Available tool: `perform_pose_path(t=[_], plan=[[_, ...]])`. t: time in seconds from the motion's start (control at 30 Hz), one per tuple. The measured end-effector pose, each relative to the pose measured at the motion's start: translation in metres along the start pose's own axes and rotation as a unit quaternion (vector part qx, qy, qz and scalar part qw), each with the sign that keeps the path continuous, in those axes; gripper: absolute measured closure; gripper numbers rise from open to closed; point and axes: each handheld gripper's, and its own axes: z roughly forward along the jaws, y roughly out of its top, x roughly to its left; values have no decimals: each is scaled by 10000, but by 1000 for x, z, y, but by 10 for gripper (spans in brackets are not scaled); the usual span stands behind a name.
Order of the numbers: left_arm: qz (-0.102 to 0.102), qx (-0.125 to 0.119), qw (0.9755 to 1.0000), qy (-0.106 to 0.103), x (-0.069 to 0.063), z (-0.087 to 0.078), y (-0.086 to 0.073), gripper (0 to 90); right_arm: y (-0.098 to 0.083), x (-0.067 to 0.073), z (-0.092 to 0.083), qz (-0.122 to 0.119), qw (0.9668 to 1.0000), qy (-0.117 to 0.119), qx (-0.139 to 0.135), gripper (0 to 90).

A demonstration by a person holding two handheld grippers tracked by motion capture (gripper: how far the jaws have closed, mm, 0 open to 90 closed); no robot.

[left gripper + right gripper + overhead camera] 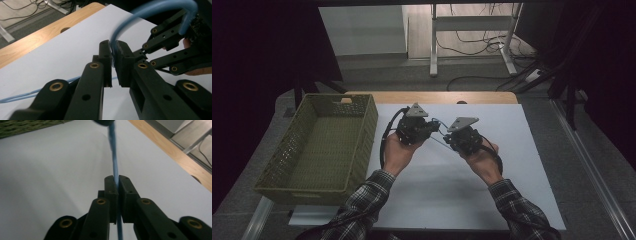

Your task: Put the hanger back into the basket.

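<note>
Slippage is your risk: both the left gripper (114, 56) and right gripper (118, 185) pinch the thin blue cable (114, 160) nearly closed, so pulling apart could strip it free.

no readable text, labels, brands, numbers or signs in any view.
</note>
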Motion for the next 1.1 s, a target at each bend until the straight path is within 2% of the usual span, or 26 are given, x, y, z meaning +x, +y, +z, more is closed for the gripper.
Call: perform_pose_path(t=[0.03, 0.07, 0.1, 0.13, 0.23, 0.27, 0.37, 0.43, 0.5, 0.6, 0.73, 0.77, 0.83, 0.97, 1.1], plan=[[6, -20, 10000, 1, 2, -4, 0, 699, -2, -2, -3, 63, 9999, 135, -46, 862], [23, -37, 10000, -19, 3, -8, 1, 699, -2, -2, -3, 63, 9999, 135, -46, 862], [49, -26, 10000, -72, 5, -12, 1, 601, -3, -5, -7, 187, 9994, 282, -107, 863], [92, 3, 9999, -95, 7, -16, 0, 601, -3, -5, -7, 187, 9994, 282, -107, 863], [281, 210, 9992, -175, 12, -28, -3, 452, -4, -9, -15, 319, 9979, 530, -198, 863], [347, 255, 9990, -128, 12, -32, -5, 427, -4, -10, -18, 305, 9975, 599, -205, 863], [413, 484, 9977, -244, 12, -41, -15, 320, -3, -8, -26, 249, 9965, 773, -194, 863], [445, 639, 9961, -422, 13, -47, -22, 277, -4, -5, -30, 184, 9957, 893, -189, 863], [447, 711, 9952, -503, 11, -51, -28, 277, -5, -2, -34, 144, 9944, 1030, -193, 863], [561, 848, 9924, -697, 7, -53, -33, 315, -6, 5, -41, 110, 9923, 1214, -227, 863], [935, 1141, 9853, -867, 1, -51, -35, 373, -7, 15, -50, 13, 9889, 1454, -297, 863], [950, 1170, 9837, -977, -1, -50, -36, 392, -6, 18, -52, -18, 9879, 1519, -304, 863], [1032, 1240, 9817, -1012, -2, -48, -36, 431, -6, 22, -54, -100, 9863, 1614, -310, 863], [1076, 1429, 9764, -1208, -4, -44, -35, 526, -5, 30, -56, -212, 9831, 1792, -303, 863], [1240, 1593, 9689, -1434, -5, -41, -34, 613, -5, 35, -53, -303, 9807, 1916, -259, 863]])
